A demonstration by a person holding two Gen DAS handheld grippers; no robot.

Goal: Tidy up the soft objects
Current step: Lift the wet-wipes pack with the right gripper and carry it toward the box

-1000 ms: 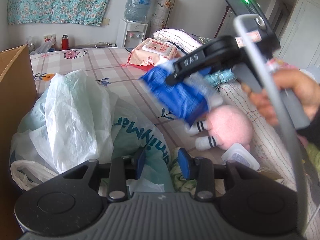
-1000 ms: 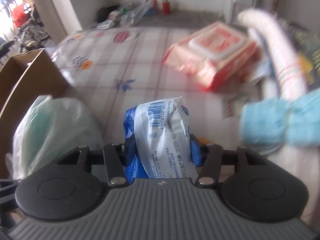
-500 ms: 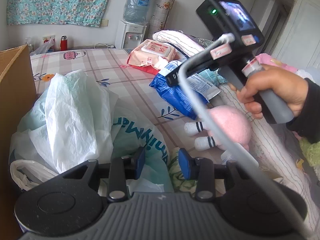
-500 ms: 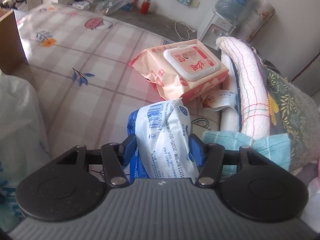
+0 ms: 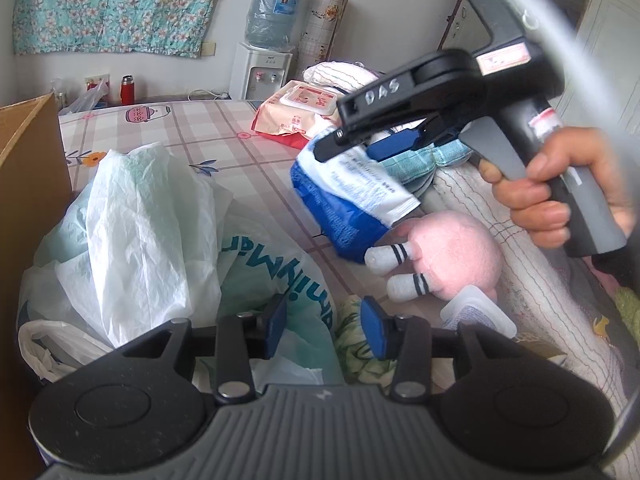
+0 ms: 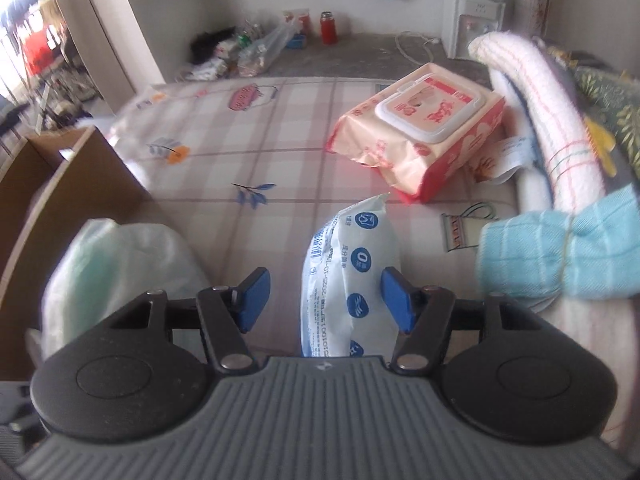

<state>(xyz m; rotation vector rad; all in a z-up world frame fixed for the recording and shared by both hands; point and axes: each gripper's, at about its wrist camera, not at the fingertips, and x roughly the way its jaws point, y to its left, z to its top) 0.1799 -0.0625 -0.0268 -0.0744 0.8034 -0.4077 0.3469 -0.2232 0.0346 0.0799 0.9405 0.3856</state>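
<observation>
A blue and white soft pack lies on the checked bed sheet against a pink plush toy. In the right wrist view the pack sits between the spread fingers of my right gripper, which is open; it leans toward the right finger. My right gripper shows above the pack in the left wrist view. My left gripper is open and empty, above white and green plastic bags.
A red and pink wet-wipe pack lies farther back on the sheet. A rolled white towel and a folded teal cloth lie at the right. A cardboard box stands at the left.
My right gripper has opened and let go of the blue and white pack, which now rests on the bed by the pink toy. The left gripper has not moved.
</observation>
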